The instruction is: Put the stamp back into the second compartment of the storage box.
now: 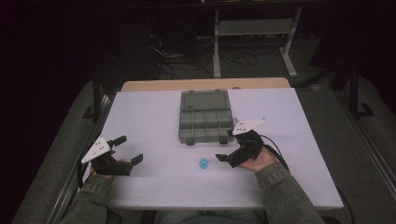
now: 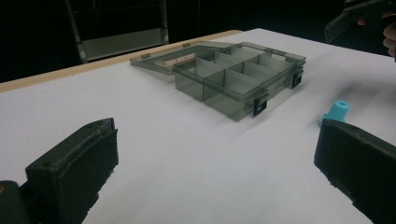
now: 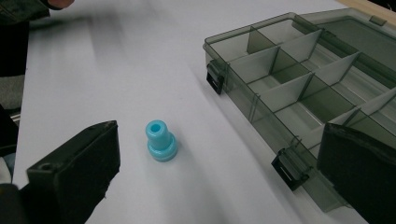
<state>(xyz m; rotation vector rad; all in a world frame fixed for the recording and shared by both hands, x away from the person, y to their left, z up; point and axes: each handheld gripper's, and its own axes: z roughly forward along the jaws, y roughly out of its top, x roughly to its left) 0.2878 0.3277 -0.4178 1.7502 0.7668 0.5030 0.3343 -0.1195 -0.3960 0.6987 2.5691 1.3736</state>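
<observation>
The little blue piece [image 1: 203, 164] stood upright on the white surface [image 1: 149, 112], a short way in front of the open grey box [image 1: 206, 122] and not touching it. Its long side pointed straight up, with the narrow end and its round hole on top and the wide ring at the bottom. The right gripper [image 1: 227, 147] was much nearer to it than the left gripper [image 1: 129, 150], which waited well off to the side. The right jaws were spread wide and held nothing. In the right gripper view the blue piece [image 3: 161, 141] sat ahead of the jaws, closer to the left one. The left jaws were spread wide too and held nothing. I think the right gripper only needed to slide forward a little and close around the blue piece.
</observation>
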